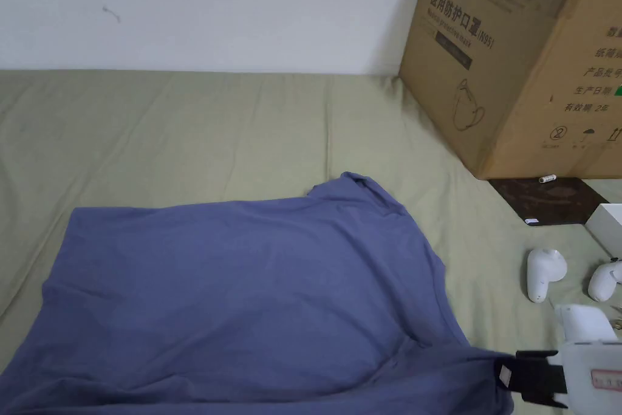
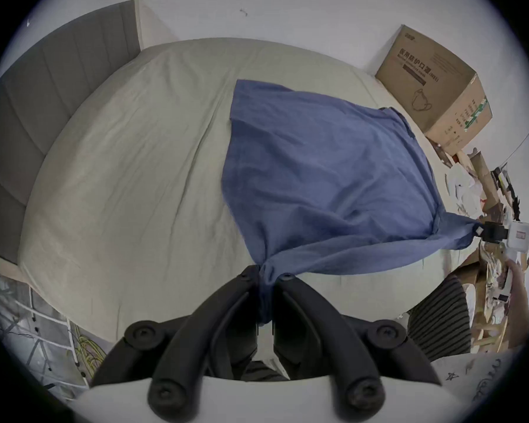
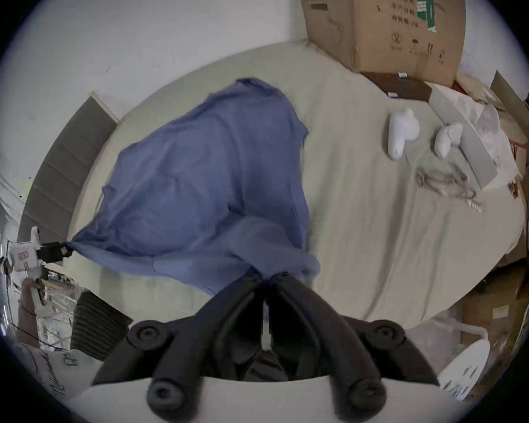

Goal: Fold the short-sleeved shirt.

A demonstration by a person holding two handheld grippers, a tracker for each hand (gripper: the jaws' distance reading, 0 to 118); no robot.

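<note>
The blue short-sleeved shirt [image 1: 243, 294] lies spread across the lower half of the head view on the green bed sheet [image 1: 182, 124], its long axis running left to right, stretched taut between both tools. The left gripper [image 2: 268, 275] and the right gripper [image 3: 264, 277] each clamp a near corner, the cloth extending away toward the wall. Sleeves and collar are hard to make out, and the shirt's lower left is cut off in the head view.

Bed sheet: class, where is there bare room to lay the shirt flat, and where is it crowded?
Bare sheet lies between the shirt and the grey headboard, and along the wall. It is crowded near the cardboard box, around the two white gadgets.
</note>
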